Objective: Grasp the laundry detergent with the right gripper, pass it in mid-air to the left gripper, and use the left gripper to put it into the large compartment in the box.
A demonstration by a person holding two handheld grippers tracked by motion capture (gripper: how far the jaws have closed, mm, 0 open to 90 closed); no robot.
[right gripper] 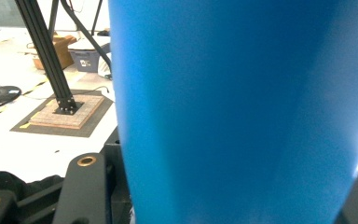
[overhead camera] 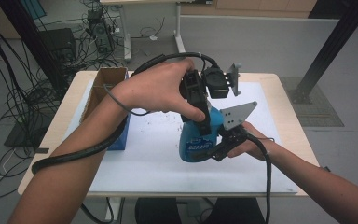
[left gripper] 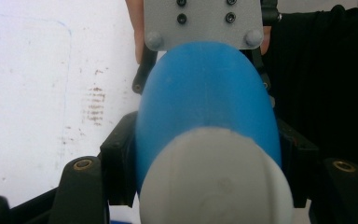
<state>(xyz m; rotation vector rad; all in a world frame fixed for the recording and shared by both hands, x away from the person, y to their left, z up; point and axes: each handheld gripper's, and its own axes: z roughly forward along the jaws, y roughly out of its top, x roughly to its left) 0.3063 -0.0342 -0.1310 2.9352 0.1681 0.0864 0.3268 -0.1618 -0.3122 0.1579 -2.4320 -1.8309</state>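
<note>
My left gripper (overhead camera: 204, 122) comes down from above and its jaws are clamped on the upper part of the blue bottle (overhead camera: 196, 142), just under its white cap (left gripper: 216, 179). My right gripper (overhead camera: 223, 147) grips the same bottle from the side, lower on its body, jaws pressed against the blue plastic. The bottle stands between my hands on the white mat (overhead camera: 158, 163) covering the table (overhead camera: 286, 112). An open cardboard box (overhead camera: 103, 86) sits well apart at the mat's left edge.
</note>
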